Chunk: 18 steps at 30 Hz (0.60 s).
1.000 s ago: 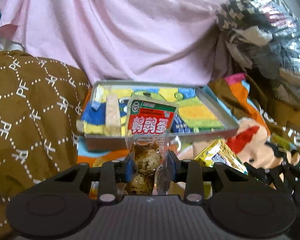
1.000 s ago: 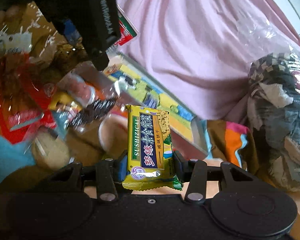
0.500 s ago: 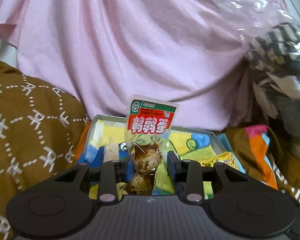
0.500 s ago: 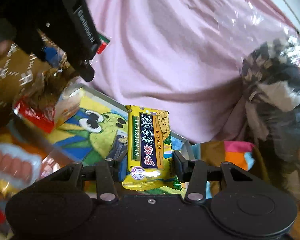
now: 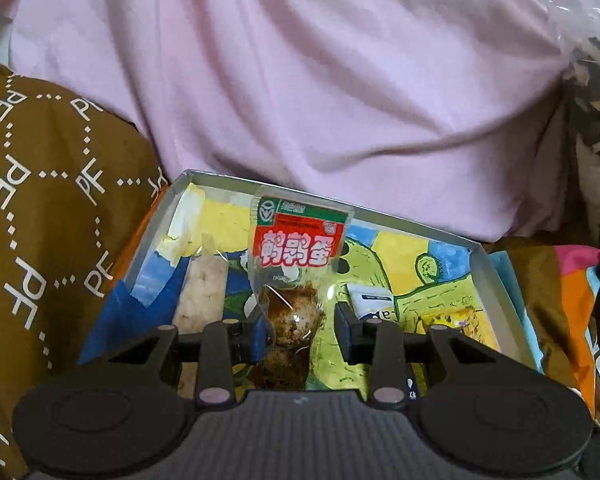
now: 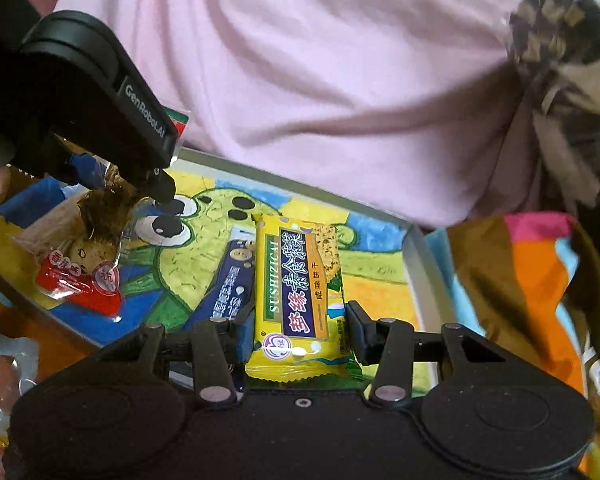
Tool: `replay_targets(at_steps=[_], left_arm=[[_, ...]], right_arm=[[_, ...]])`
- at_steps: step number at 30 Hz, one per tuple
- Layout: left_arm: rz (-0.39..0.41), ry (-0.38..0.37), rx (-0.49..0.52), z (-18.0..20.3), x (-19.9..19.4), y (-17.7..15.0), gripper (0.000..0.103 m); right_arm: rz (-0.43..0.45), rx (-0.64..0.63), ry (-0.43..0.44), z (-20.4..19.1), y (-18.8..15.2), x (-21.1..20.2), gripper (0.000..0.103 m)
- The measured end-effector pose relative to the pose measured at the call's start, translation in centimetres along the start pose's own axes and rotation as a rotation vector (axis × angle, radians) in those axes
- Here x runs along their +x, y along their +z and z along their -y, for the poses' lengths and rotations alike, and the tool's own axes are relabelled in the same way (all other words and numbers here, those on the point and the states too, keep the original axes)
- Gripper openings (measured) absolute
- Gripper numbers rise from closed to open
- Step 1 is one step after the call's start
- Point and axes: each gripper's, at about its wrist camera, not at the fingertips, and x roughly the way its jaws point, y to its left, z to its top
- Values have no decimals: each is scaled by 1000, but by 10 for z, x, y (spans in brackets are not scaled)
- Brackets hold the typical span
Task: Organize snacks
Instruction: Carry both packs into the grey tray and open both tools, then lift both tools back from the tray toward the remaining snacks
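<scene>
**Left wrist view: both your grippers hold snacks over the tray**

Left wrist view shows your left gripper [image 5: 300, 326] clamped on a clear, crinkly quail-egg pouch [image 5: 298, 276] with a red-and-green label; the speckled brown eggs sit between the blue pads. The pouch stands upright above the tray [image 5: 496, 280], a shallow grey-walled rectangle whose floor carries a bright cartoon print in yellow, green and blue. Inside the tray, left of the pouch, lies a pale, grainy bar in clear wrap [image 5: 202, 296]; right of it a small white-and-blue packet [image 5: 372, 302].

In the right wrist view your right gripper [image 6: 298, 336] grips a glossy yellow biscuit packet [image 6: 300, 296], flat and rectangular with crimped ends, held upright over the tray's near half. A dark blue packet [image 6: 230, 280] lies flat in the tray just left of it. Beyond the tray's far wall rises soft, folded pink cloth [image 6: 320, 60]; a brown patterned fabric [image 5: 40, 200] bulges at the tray's left side.
</scene>
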Motion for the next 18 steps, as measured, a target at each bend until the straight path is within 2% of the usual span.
replay_targets(at_steps=[5,7,8,9,11,18], left_arm=[[-7,32,0,-2,6,2,39],[-2,56,-3,-2,7,2,51],[3,66,-4,-2,6,3,66],[8,77,-7,-1,5,3,76],[13,96,-4,0,-2,3,84],[76,88,49,9,-40,4,99]], right_arm=[[-25,69,23,4,-2,7,48],[-16,72,27,3,-2,7,54],[-11,74,28,4,-2,5,60],[-4,77,34,4,-1,3,63],[12,83,43,5,1,-3,71],[112,125,42,18,12,-49,94]])
